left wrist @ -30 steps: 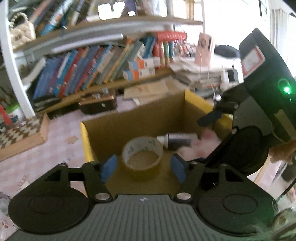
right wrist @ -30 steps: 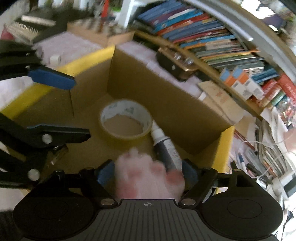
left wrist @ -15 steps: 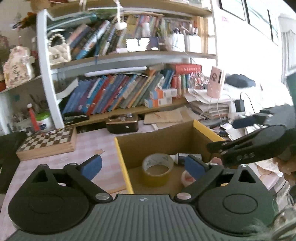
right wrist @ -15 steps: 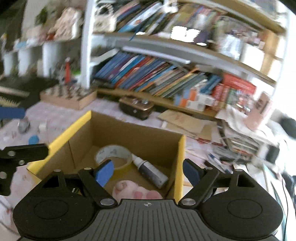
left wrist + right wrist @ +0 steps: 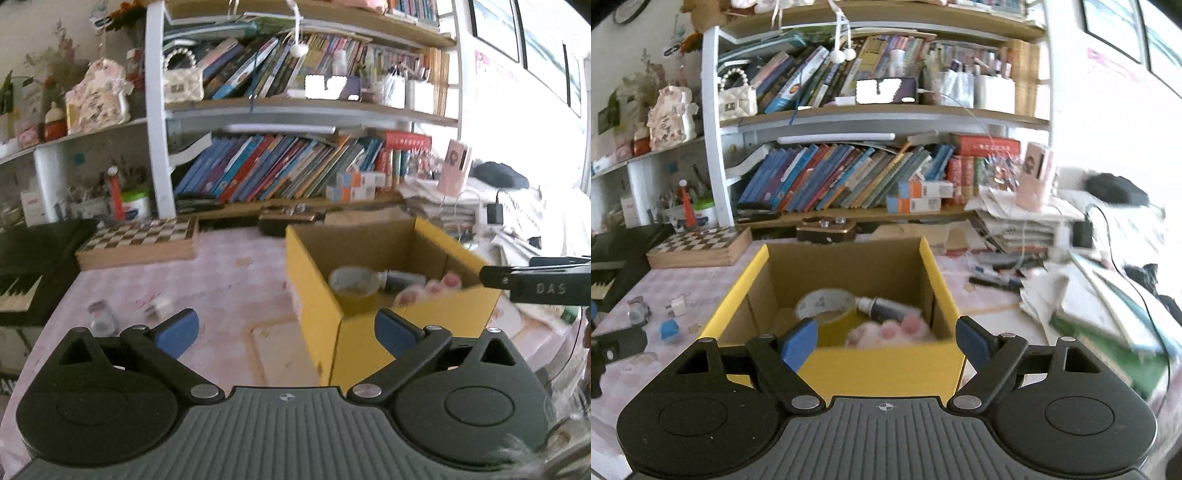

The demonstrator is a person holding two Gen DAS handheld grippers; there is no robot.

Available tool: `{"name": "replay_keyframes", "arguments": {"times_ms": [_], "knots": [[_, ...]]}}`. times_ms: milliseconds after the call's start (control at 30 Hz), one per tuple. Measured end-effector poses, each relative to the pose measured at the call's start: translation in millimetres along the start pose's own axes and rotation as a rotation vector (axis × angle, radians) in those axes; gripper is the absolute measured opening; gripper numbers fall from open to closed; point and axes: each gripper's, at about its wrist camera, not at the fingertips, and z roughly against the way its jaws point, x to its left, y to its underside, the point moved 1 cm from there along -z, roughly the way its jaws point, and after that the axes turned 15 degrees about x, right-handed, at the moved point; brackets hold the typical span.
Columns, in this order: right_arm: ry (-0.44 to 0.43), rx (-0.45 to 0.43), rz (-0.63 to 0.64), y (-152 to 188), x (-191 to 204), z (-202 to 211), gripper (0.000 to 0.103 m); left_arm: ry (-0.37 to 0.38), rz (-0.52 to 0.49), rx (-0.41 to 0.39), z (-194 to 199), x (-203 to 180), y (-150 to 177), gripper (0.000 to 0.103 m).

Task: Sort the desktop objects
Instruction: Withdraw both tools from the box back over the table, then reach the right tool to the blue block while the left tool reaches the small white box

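1. My left tool (image 5: 283, 328) is released, its blue pads spread wide with nothing between them; its jaws have just been opening.
2. My right tool (image 5: 885, 341) is released too, pads apart and empty, pointing at the near wall of the yellow cardboard box (image 5: 886, 365).
3. Seen from the left tool, the box (image 5: 354, 343) sits ahead and to the right on the pink worktop (image 5: 229, 280), its near corner between the pads in the picture but beyond them.
4. Inside the box lie a roll of tape (image 5: 827, 304), a small dark bottle (image 5: 886, 308) with a white cap just beside it, and a pink paw-shaped plush (image 5: 894, 330) against the near wall.
5. All three lie past my right tool's tips, lower than the box rim.
6. Loose on the worktop to the left of the box: a small white piece (image 5: 676, 305), a blue piece (image 5: 668, 328) and a small jar (image 5: 99, 315), well apart from both tools.
7. A chessboard box (image 5: 138, 243) lies farther back, by the bookshelf (image 5: 280, 173).
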Motion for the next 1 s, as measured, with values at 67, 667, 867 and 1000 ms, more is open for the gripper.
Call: {"name": "replay_keyframes", "arguments": {"times_ms": [67,667,867,1000], "knots": [[0.019,0.009,-0.022,13.1,8.0,5.3,0.084,-0.002,0.002,0.013,4.0,7.8,11.2,0.103],[-0.006,0.159,-0.004,91.8,109.8,38.9,0.084,0.006,-0.007,0.102,41.1,68.4,78.6,0.103],[-0.027,0.172,0.015,102.8,134.9,46.4,0.086,-0.008,0.01,0.127,49.6,91.0,92.9,0.103],[-0.035,0.178,0.018,107.8,148.5,49.1,0.086,-0.015,0.01,0.131,56.0,101.2,100.6,0.103]]}}
